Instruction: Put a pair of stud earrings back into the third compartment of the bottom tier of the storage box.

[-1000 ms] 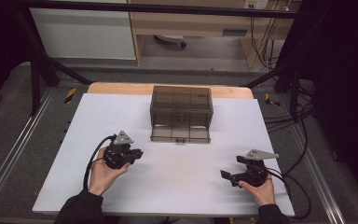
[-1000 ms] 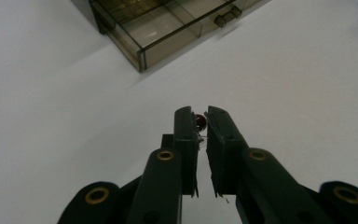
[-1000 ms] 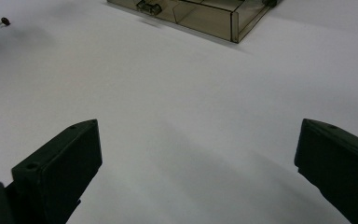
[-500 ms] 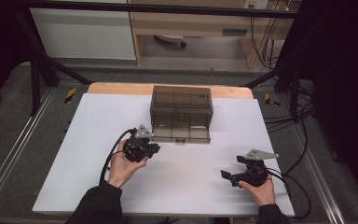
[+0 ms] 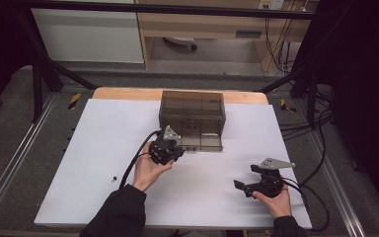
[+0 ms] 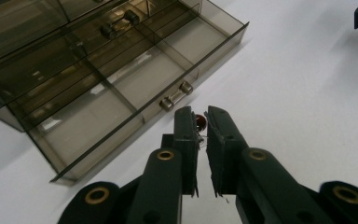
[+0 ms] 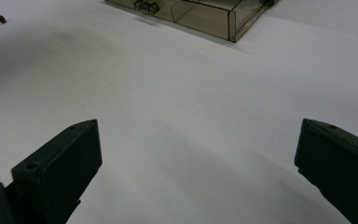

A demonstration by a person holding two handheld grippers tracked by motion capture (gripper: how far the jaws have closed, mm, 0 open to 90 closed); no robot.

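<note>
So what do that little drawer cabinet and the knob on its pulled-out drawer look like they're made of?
The drawer cabinet looks like smoke-tinted transparent plastic with a glossy finish: the dividers and the white table show through its walls. The drawer knob looks like shiny metal or chromed plastic, going by its bright highlights; which one, I can't tell.

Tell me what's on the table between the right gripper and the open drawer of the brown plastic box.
Nothing: between the right gripper and the open drawer the high view shows bare white table.
</note>
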